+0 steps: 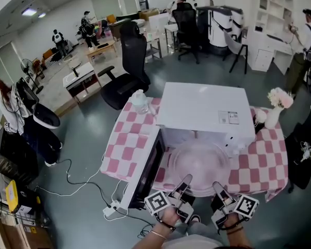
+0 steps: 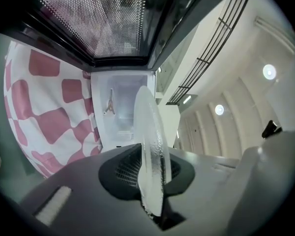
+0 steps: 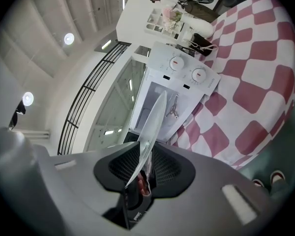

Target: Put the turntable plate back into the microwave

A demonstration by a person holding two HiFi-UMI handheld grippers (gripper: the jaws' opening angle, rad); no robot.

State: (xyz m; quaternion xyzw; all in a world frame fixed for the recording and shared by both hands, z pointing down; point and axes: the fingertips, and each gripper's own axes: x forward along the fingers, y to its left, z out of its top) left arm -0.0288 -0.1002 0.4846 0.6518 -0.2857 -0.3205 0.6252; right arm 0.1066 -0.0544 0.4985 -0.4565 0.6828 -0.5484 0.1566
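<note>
The turntable plate [image 1: 199, 162] is held level in the air just in front of the open microwave [image 1: 205, 113], above the checked cloth [image 1: 262, 162] that covers the surface, and has not yet entered the cavity [image 2: 119, 113]. The left tongs [image 1: 184, 182] are clenched on the near rim of the plate, whose glass edge stands pinched between the two pads in the left gripper view. The right tongs [image 1: 218, 187] grasp the same rim a little further to the right, also closed on the glass. Two grips side by side on one edge probably serve to keep the wide, thin disc from tipping or twisting, since its far side has no support. The door [image 1: 147, 165] is swung fully out to the left, which leaves the opening clear for a straight push inward. A small three-armed fitting [image 3: 173, 107] lies on the cavity floor; the plate will likely need to be centred over it. The chief risk appears to be the far rim catching the lower lip of the opening.
</note>
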